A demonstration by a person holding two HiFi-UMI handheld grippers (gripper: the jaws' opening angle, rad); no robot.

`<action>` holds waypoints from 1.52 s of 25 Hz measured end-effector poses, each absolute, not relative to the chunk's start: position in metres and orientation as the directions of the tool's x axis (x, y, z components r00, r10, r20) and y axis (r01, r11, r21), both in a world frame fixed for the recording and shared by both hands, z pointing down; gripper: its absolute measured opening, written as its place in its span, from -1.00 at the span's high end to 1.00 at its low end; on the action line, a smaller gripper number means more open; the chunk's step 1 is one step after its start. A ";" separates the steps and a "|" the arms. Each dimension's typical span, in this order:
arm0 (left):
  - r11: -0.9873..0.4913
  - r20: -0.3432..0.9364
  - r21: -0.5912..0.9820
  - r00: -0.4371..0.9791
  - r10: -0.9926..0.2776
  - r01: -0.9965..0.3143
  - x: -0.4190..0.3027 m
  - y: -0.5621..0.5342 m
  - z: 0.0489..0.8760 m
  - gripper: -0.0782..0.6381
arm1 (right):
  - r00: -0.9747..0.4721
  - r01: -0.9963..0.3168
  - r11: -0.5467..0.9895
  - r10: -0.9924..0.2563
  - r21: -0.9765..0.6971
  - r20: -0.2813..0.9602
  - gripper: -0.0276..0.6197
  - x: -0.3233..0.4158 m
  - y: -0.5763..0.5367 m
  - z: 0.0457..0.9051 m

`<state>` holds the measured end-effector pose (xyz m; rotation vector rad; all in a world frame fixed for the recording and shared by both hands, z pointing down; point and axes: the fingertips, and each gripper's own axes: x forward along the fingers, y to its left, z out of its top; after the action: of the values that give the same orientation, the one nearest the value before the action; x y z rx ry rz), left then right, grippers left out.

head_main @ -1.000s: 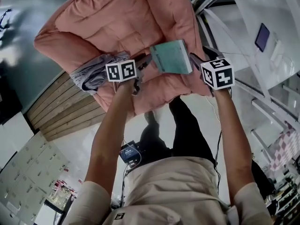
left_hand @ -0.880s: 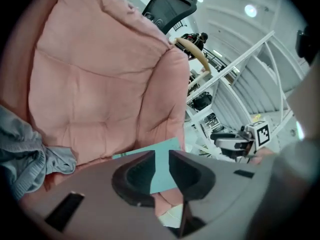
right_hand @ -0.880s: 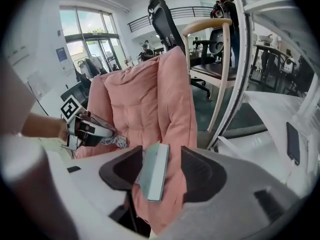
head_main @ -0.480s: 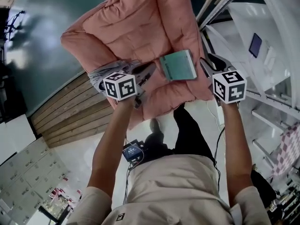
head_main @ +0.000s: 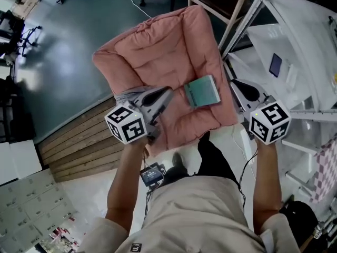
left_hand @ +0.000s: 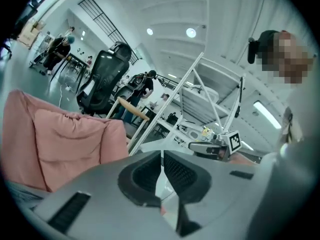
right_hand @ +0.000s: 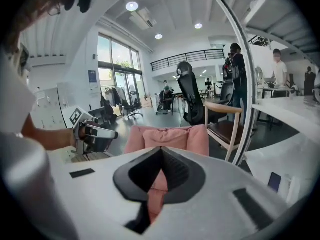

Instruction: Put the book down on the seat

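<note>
Book (head_main: 202, 91) lies flat on the seat (head_main: 158, 46), near its right edge, free of both claws. Left claw (left_hand: 161, 156) and right claw (right_hand: 160, 154) are closed on nothing. I'd lift both clear, brushing neither book nor seat.

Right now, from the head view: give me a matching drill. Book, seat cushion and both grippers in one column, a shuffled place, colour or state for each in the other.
Column A
1. book
2. seat cushion
3. left gripper
4. right gripper

Column B
a. shut and empty, to the right of the book, off the cushion's edge
b. pink, quilted
c. shut and empty, to the left of the book
d. teal cover, lying flat on the cushion, nothing gripping it

Pairs: 1-d, 2-b, 3-c, 4-a
</note>
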<state>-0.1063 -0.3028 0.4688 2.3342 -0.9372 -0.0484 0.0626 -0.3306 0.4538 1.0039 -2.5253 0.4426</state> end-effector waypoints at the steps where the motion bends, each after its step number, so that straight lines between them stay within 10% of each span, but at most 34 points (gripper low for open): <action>1: -0.572 0.175 0.542 0.748 -0.640 -0.616 -0.108 -0.295 0.453 0.72 | -0.677 -0.698 0.703 -0.584 -0.138 0.448 0.94 0.061 -0.323 0.440; 38: -0.754 -0.071 0.095 0.751 -0.657 -0.650 -0.147 -0.106 0.200 0.72 | -0.771 -0.554 0.807 -0.590 0.203 0.242 0.95 -0.001 -0.137 0.200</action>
<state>-0.1473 -0.1058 0.2001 2.8789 -1.0760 -0.1541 -0.0012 -0.1373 0.2002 0.8753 -2.6998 -0.1730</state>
